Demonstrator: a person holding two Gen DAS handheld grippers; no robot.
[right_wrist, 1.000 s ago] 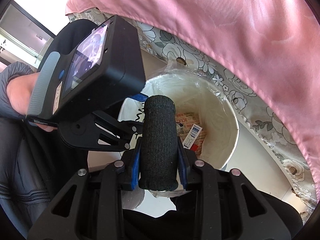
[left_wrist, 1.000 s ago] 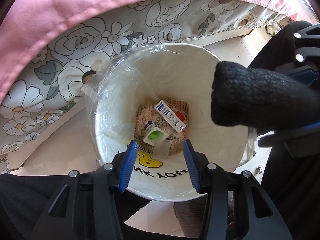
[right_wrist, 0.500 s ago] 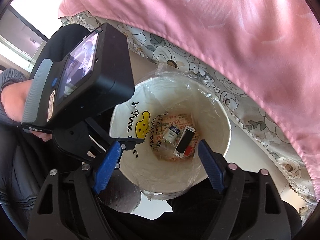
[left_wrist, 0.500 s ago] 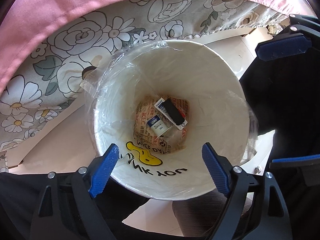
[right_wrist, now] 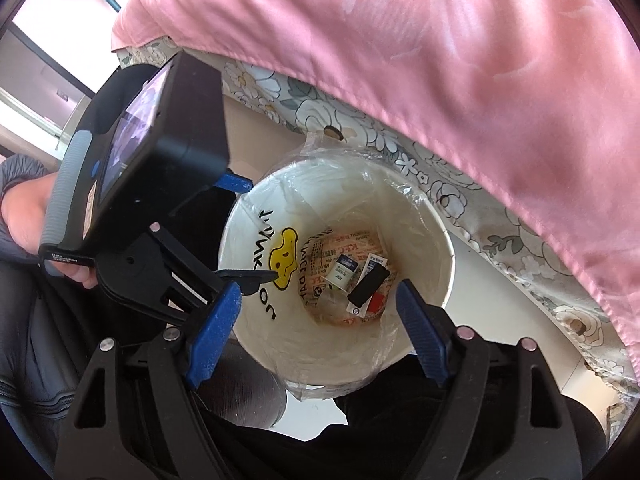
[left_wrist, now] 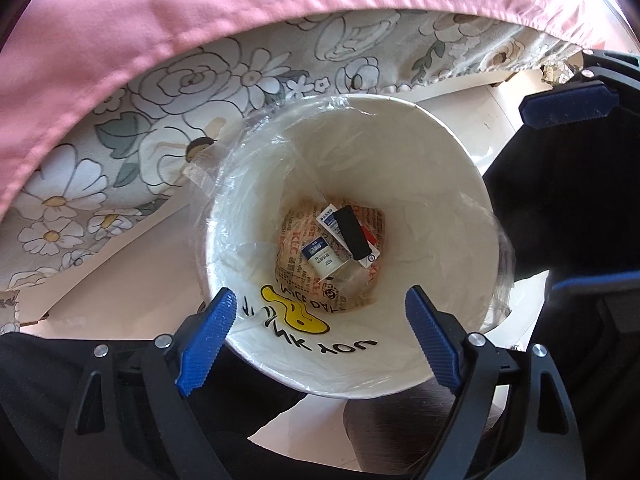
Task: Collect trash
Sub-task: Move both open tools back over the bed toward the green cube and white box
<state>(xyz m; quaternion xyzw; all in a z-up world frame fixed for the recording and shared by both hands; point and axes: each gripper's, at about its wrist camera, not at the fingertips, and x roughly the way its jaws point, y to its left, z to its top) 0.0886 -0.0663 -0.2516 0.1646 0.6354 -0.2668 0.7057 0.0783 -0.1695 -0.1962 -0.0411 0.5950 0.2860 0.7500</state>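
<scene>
A white bin [left_wrist: 452, 184] lined with clear plastic stands on the floor below both grippers; it also shows in the right wrist view [right_wrist: 436, 240]. At its bottom lie a black roll [left_wrist: 352, 232], a small white box [left_wrist: 322, 258], a flat white carton and printed paper. The same black roll [right_wrist: 368, 286] and small box [right_wrist: 343, 270] show in the right wrist view. My left gripper [left_wrist: 320, 332] is open and empty above the bin's near rim. My right gripper [right_wrist: 316, 330] is open and empty above the bin.
A bed with a pink cover [right_wrist: 460, 60] and a flowered sheet [left_wrist: 168, 128] hangs right beside the bin. The other gripper's body and camera [right_wrist: 140, 160] are at the left of the right wrist view. Pale floor [left_wrist: 112, 264] surrounds the bin.
My right gripper opened and dropped the black roll, which now lies in the bin. My left gripper opened too and let a small box fall in.
</scene>
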